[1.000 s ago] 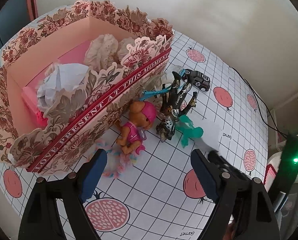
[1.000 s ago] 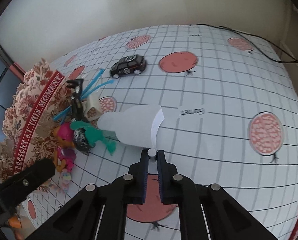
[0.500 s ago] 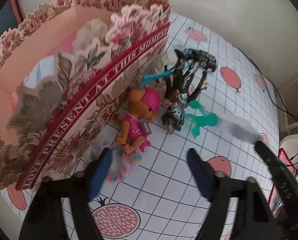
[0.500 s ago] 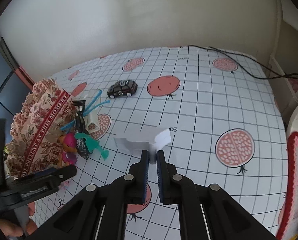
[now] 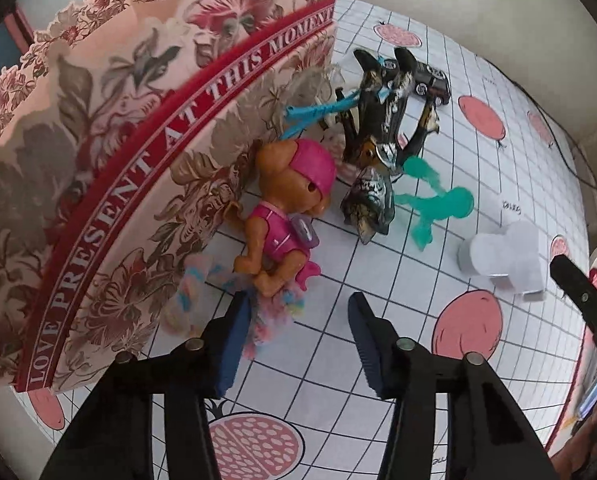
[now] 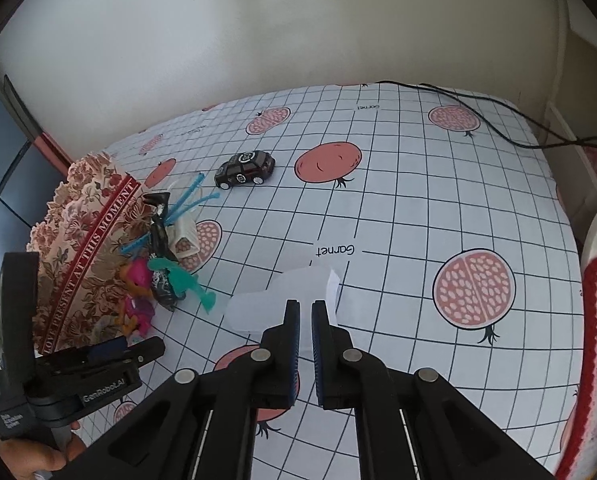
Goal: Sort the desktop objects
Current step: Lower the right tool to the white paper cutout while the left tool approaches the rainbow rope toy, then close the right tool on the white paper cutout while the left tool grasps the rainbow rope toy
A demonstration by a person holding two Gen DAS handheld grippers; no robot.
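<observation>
Your left gripper (image 5: 296, 330) has just been closing its jaws, now half apart around the pink dog figure (image 5: 286, 216) and fluffy pastel toy (image 5: 272, 320) (beside the floral box (image 5: 118, 152)). Your right gripper (image 6: 302, 316) stands clamped on white paper (image 6: 270, 300) above the bench (image 6: 418, 208).

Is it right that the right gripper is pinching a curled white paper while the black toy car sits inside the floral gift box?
Not quite. The right gripper does pinch the curled white paper, but the black toy car is not inside the floral gift box. The right wrist view shows it standing on the gridded tablecloth, outside the box and apart from it.
</observation>
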